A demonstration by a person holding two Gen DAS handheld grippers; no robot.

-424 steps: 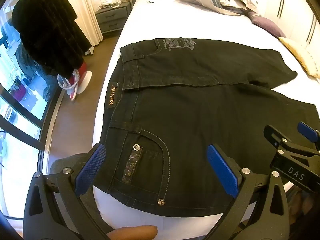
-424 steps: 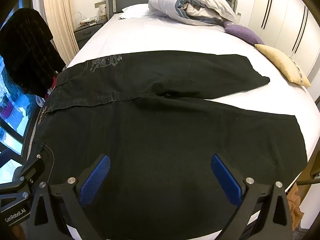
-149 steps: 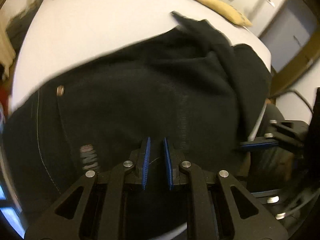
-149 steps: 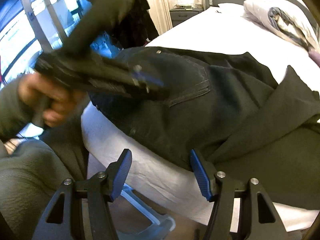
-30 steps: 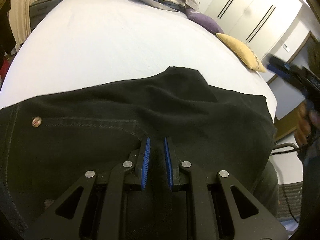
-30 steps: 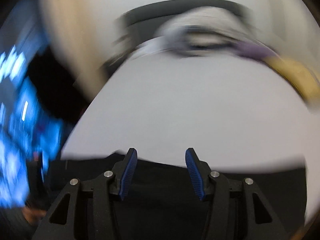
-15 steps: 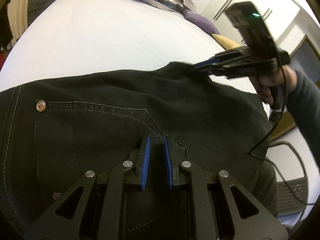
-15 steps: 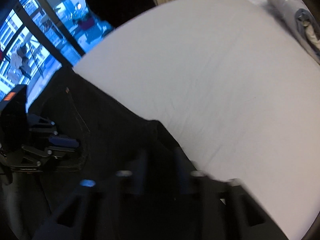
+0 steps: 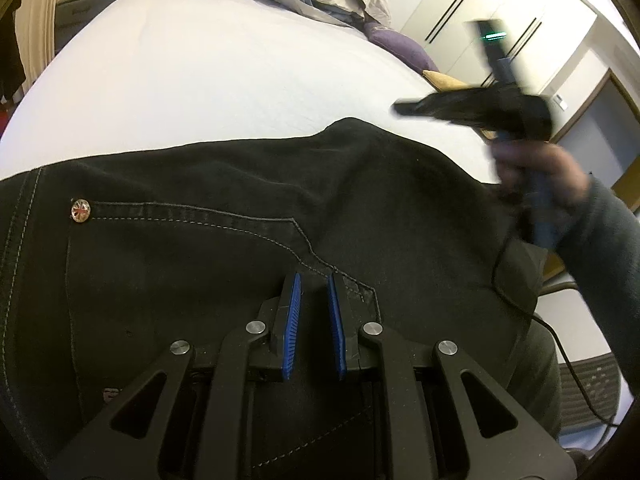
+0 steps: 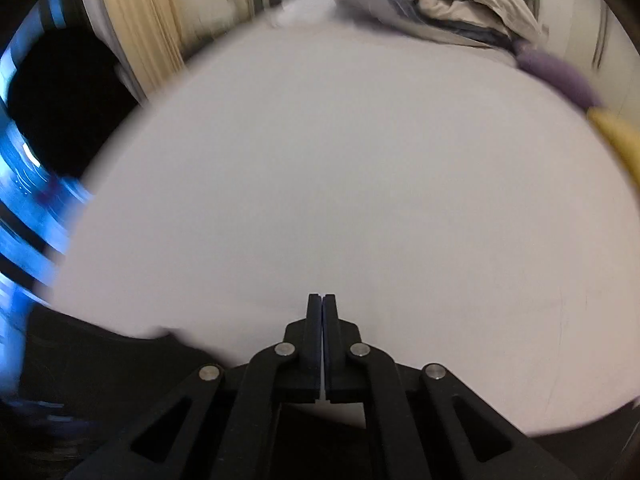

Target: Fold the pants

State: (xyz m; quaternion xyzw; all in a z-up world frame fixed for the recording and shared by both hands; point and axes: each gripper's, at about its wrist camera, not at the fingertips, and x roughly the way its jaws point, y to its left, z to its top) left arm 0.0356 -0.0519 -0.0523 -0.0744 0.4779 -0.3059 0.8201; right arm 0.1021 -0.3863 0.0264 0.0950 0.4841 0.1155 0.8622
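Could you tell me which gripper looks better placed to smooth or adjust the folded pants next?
Probably the left. The left gripper sits low over the pants near the pocket seam, fingers nearly shut. The right gripper is shut, empty, raised above the bed.
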